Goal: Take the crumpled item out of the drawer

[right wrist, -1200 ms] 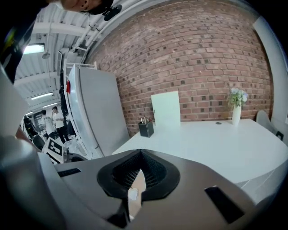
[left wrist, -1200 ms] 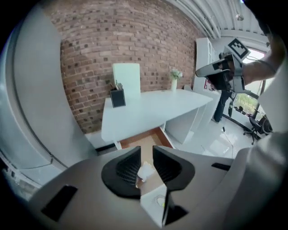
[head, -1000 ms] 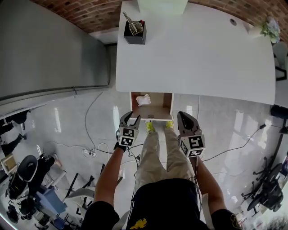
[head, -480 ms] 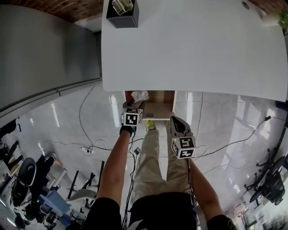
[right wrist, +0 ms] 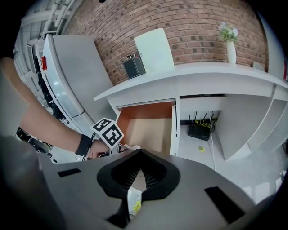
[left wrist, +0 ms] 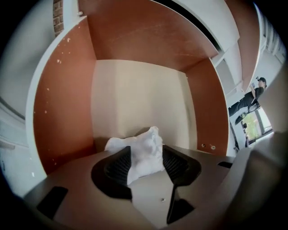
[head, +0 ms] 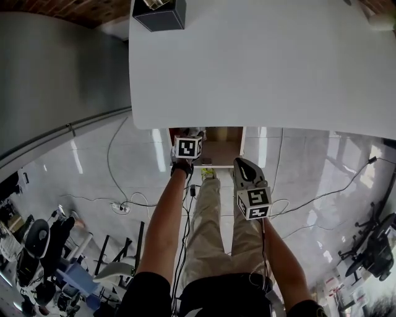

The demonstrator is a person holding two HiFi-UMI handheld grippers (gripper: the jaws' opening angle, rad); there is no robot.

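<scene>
The crumpled white item (left wrist: 143,155) lies on the floor of the open wooden drawer (left wrist: 63,117), near its front. My left gripper (left wrist: 146,149) reaches into the drawer with the item between its two ribbed pads (left wrist: 118,165); the jaws are closing, wide apart, and I see no squeeze on it. In the head view the left gripper (head: 188,132) is at the drawer (head: 224,148) under the white table's edge. My right gripper (head: 243,162) hangs shut and empty in front of the drawer, to the right; its jaws (right wrist: 141,151) meet at the tips.
The white table (head: 260,68) overhangs the drawer and carries a black box (head: 158,12) at its far left. Cables (head: 124,204) trail on the glossy floor at left. A router (right wrist: 199,131) sits under the table to the drawer's right.
The left gripper has moved forward from in front of the drawer into it, over the crumpled item. The head has leaned in, and the right gripper has stayed in front.
</scene>
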